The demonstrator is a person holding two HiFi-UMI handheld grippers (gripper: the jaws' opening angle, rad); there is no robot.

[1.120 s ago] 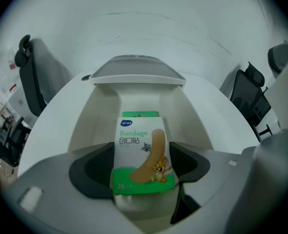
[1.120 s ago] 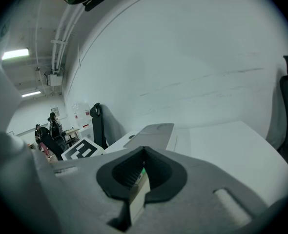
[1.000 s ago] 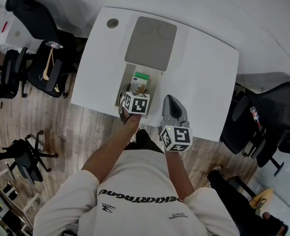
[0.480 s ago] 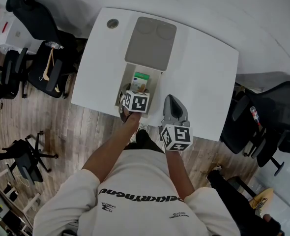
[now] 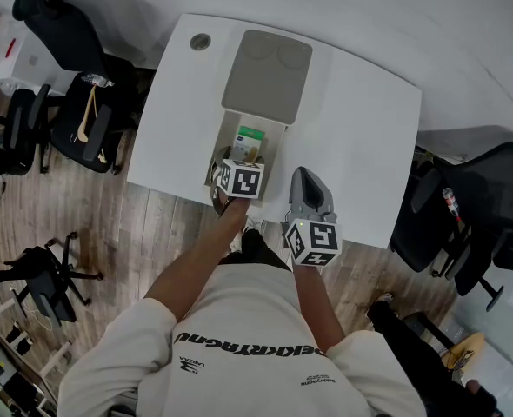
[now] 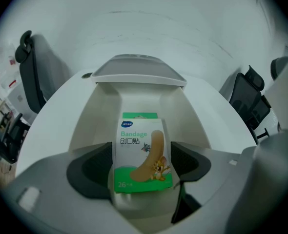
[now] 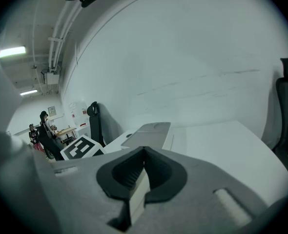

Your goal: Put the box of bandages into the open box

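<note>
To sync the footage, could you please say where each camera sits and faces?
Head view: overhead, looking down on the white table; forearms show.
Left gripper view: on the left gripper, facing the open white box; jaws hold the green-and-white bandage box.
Right gripper view: on the shut right gripper, facing the wall.
All show the grey lid.

Bandage box [image 6: 143,152] sits inside the open box [image 6: 99,112], between left tool's [image 6: 142,165] jaws.

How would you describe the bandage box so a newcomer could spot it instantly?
On the white table sits an open box with its grey lid flipped back. Inside it, between the left gripper's jaws, is the bandage box: the only green-and-white thing, printed with a cartoon.
</note>
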